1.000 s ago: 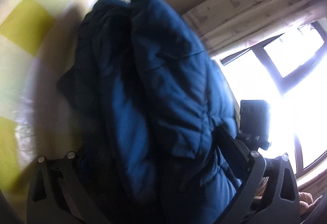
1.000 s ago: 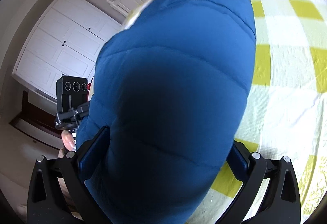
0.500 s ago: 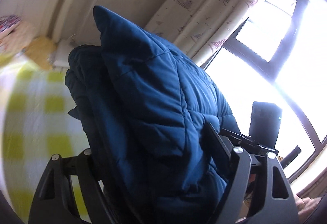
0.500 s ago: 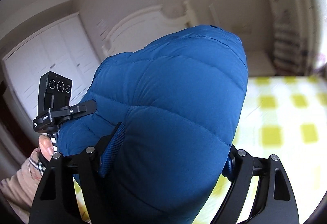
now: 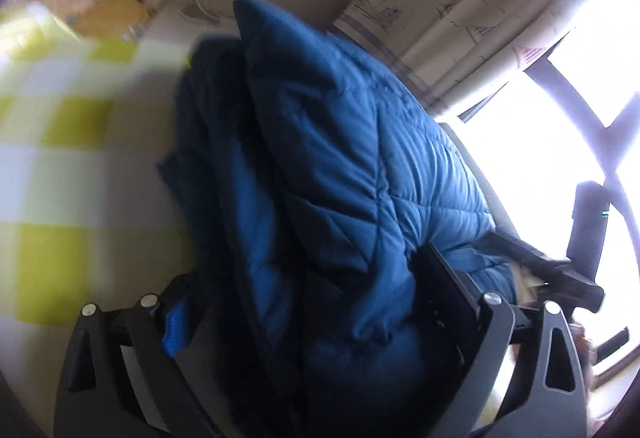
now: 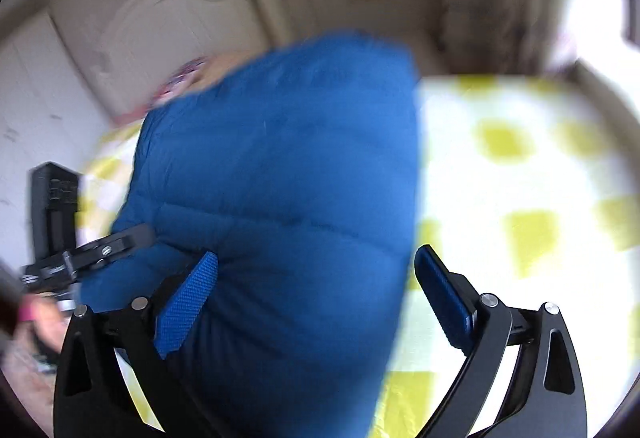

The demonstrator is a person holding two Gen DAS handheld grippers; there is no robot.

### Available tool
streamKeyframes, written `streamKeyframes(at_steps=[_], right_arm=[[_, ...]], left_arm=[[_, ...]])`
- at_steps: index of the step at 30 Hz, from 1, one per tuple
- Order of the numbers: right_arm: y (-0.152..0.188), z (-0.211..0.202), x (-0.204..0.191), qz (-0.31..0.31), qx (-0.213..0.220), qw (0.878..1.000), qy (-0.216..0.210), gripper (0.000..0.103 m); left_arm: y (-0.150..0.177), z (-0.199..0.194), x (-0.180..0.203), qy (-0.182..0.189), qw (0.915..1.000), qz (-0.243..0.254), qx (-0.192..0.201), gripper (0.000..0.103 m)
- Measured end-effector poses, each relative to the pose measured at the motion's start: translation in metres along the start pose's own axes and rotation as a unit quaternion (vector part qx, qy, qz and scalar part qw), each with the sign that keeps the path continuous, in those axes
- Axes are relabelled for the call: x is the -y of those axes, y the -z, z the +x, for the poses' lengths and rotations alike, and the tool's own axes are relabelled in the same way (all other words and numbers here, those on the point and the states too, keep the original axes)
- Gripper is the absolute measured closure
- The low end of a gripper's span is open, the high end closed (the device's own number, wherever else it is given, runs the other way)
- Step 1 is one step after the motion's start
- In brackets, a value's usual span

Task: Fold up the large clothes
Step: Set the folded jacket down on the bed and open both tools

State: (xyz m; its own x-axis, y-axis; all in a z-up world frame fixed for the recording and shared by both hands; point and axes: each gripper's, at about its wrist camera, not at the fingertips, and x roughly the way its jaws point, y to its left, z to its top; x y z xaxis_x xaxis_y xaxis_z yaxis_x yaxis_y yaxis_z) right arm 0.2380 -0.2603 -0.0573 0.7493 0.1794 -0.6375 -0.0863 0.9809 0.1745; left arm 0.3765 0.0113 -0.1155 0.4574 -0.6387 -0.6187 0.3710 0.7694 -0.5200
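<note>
The left gripper [image 5: 304, 302] has the folded blue quilted down jacket [image 5: 340, 166] bunched between its fingers; its jaws are opening, yet the thick padding fills the gap, so the hold looks kept. The right gripper [image 6: 316, 298] takes the jacket's other side, its left pad [image 6: 186, 306] against the fabric, its right pad just clear at the jacket's edge, jaws opening too. Two holds likely keep the bulky bundle from unfolding as it is carried. The jacket hangs above the yellow-checked bedspread [image 6: 520, 166], towards the bed's head end near the white headboard [image 6: 168, 22].
</note>
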Motion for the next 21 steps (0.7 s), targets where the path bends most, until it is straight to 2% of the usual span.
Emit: streamKeyframes(at_steps=[1,2,4,5,6,7,8,9,10,11,13,16,18,19,21], right_arm=[[0.001,-0.016,-0.012,-0.012,0.03,0.999,-0.019,0.009],[0.003,-0.025,-0.024,-0.028,0.044,0.998,-0.031,0.009],[0.012,-0.033,-0.053,-0.076,0.059,0.995,-0.017,0.009],[0.017,-0.034,-0.065,-0.098,0.064,0.993,-0.009,0.009],[0.023,-0.031,-0.078,-0.124,0.067,0.99,0.001,0.009],[0.031,-0.023,-0.09,-0.149,0.058,0.987,0.008,0.009],[0.046,0.003,-0.107,-0.188,0.005,0.982,0.021,0.009],[0.056,0.018,-0.117,-0.214,-0.012,0.976,0.045,0.008],[0.068,0.022,-0.121,-0.235,0.003,0.97,0.066,0.008],[0.072,0.024,-0.124,-0.225,0.002,0.972,0.063,0.008],[0.07,0.018,-0.124,-0.213,-0.006,0.976,0.051,0.008],[0.085,0.006,-0.132,-0.251,-0.001,0.966,0.061,0.008],[0.087,0.016,-0.131,-0.256,0.006,0.964,0.066,0.008],[0.09,0.014,-0.129,-0.25,0.009,0.966,0.063,0.008],[0.093,0.009,-0.128,-0.239,0.011,0.969,0.058,0.007]], left_arm=[[-0.003,-0.014,0.009,-0.04,0.9987,0.016,0.025,0.006],[-0.005,-0.031,0.019,-0.084,0.9936,0.035,0.067,0.006],[-0.01,-0.059,0.035,-0.129,0.981,0.055,0.134,0.002],[-0.014,-0.071,0.044,-0.14,0.9754,0.063,0.158,0.002],[-0.016,-0.077,0.052,-0.148,0.9722,0.071,0.167,0.002],[-0.02,-0.08,0.064,-0.173,0.9656,0.091,0.171,0.002],[-0.021,-0.079,0.075,-0.202,0.9579,0.114,0.169,0.002],[-0.02,-0.077,0.084,-0.221,0.9516,0.131,0.168,0.002],[-0.017,-0.073,0.092,-0.238,0.9444,0.156,0.166,0.002],[-0.015,-0.069,0.099,-0.241,0.9413,0.171,0.163,0.002],[-0.016,-0.064,0.112,-0.239,0.9414,0.178,0.157,0.002],[-0.044,-0.05,0.134,-0.211,0.9512,0.174,0.143,0.002],[-0.057,-0.028,0.147,-0.22,0.9476,0.194,0.126,0.002],[-0.06,-0.009,0.149,-0.234,0.943,0.211,0.108,0.002],[-0.058,0.031,0.141,-0.249,0.9423,0.218,0.054,0.002]])
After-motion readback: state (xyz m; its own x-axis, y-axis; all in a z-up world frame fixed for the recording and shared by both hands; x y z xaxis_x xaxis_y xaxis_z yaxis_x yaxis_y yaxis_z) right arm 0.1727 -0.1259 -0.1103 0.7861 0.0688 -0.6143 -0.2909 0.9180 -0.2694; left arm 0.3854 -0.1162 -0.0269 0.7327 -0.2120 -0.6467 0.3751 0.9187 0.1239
